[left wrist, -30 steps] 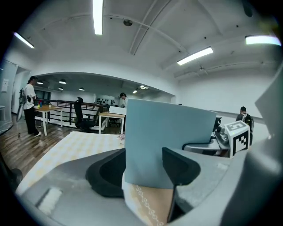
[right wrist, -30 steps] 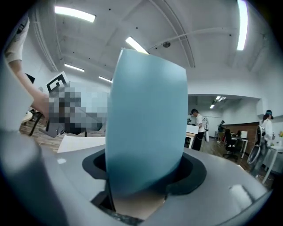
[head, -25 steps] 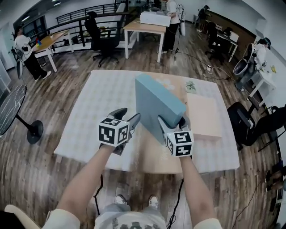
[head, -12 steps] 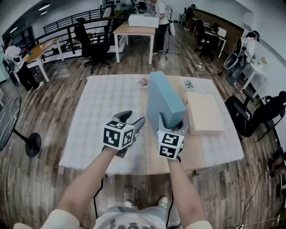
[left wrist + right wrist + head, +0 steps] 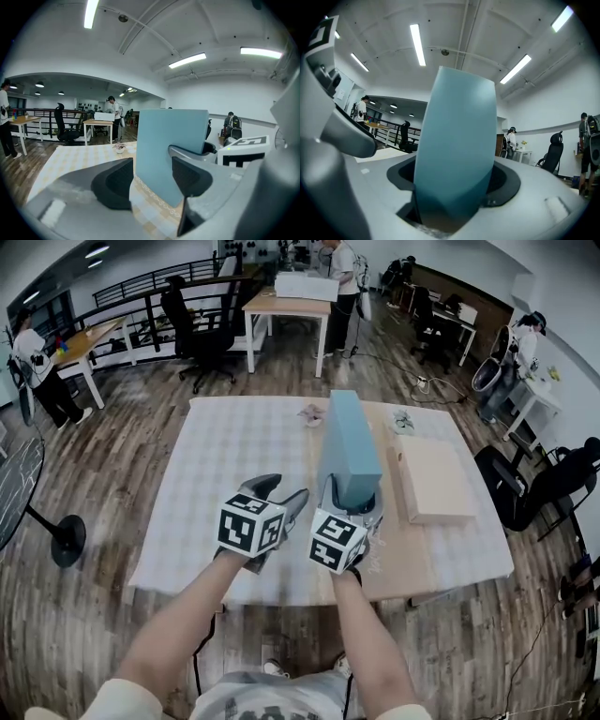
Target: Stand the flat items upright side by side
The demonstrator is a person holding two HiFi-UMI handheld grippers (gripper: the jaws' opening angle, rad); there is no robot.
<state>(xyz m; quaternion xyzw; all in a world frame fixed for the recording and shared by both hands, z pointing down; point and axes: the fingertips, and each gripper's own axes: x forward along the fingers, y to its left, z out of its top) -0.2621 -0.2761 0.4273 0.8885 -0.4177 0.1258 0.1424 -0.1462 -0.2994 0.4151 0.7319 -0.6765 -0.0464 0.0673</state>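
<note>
Cloth-covered table (image 5: 225, 465) under upright blue slab (image 5: 349, 442), flat beige slab (image 5: 433, 479)

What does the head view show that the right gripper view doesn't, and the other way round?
Only the head view shows the tan board lying flat on the table and the person's arms reaching out. Only the right gripper view shows the ceiling lights overhead. Both show the blue board standing upright between the jaws of the right gripper, which are opening.
</note>
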